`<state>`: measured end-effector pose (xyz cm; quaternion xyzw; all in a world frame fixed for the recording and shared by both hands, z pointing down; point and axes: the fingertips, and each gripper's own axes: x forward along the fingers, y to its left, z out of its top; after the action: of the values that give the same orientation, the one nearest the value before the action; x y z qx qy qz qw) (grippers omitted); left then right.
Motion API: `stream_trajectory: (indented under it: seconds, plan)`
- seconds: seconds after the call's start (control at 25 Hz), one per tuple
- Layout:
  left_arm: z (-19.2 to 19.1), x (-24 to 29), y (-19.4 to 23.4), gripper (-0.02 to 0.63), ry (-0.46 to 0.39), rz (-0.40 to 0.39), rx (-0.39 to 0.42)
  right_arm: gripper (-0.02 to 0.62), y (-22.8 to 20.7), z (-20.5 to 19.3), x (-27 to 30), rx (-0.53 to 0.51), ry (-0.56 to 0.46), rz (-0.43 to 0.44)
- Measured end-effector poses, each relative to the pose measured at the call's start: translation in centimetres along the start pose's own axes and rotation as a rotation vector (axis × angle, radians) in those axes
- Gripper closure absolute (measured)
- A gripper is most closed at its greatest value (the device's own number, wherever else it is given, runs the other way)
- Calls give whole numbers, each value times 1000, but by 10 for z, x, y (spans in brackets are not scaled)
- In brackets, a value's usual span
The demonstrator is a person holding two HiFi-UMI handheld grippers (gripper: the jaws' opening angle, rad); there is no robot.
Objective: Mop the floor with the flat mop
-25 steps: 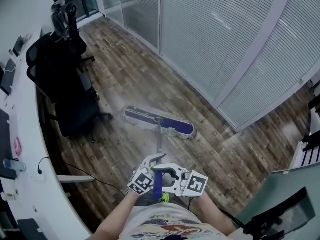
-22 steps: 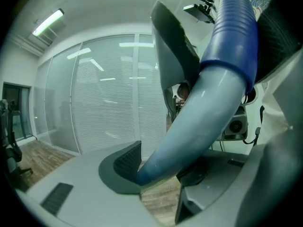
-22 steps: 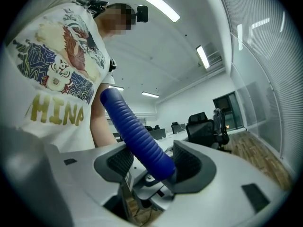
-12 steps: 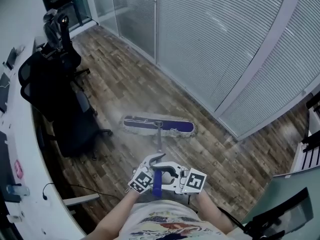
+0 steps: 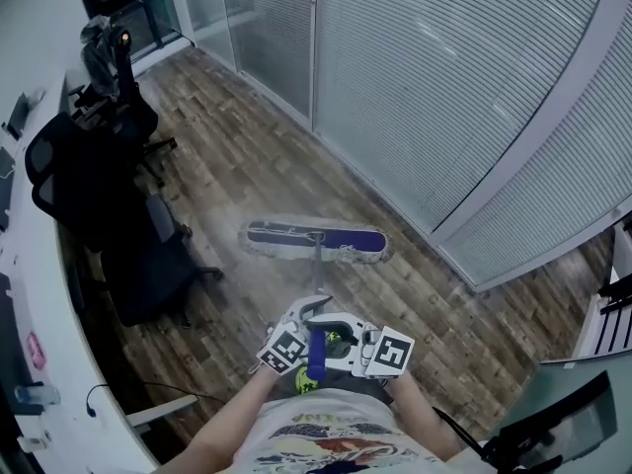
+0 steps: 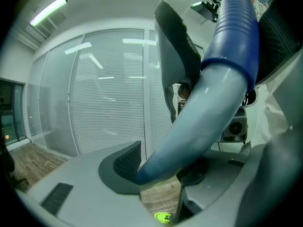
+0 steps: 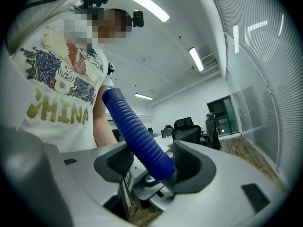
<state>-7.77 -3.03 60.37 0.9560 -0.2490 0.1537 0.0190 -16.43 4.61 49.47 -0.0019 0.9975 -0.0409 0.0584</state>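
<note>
Mop handle [image 5: 316,355] inside left tongs [image 6: 161,169], right tongs [image 7: 154,164].

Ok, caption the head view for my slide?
Mopping: left gripper and right gripper hold the handle, mop head on floor by chair.

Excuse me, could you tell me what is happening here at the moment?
A person is mopping an office's wooden floor with a flat mop. The left claw is closed on the pale shaft of the mop handle and the right claw on its blue ribbed grip, close to the person's body. The mop head lies flat on the floor ahead, between the black office chairs and the glass partition with blinds.
</note>
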Motion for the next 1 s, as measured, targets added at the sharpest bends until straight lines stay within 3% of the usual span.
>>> stream_trajectory:
  seconds: [0.6, 0.76, 1.0]
  plan:
    - [53, 180, 255, 453, 33, 78, -26, 349, -307, 35, -48, 82, 28, 63]
    - [61, 203, 288, 453, 43, 86, -15, 348, -347, 38, -55, 88, 30, 70]
    - [51, 213, 290, 454, 72, 80, 8, 347, -354, 31, -62, 97, 46, 84]
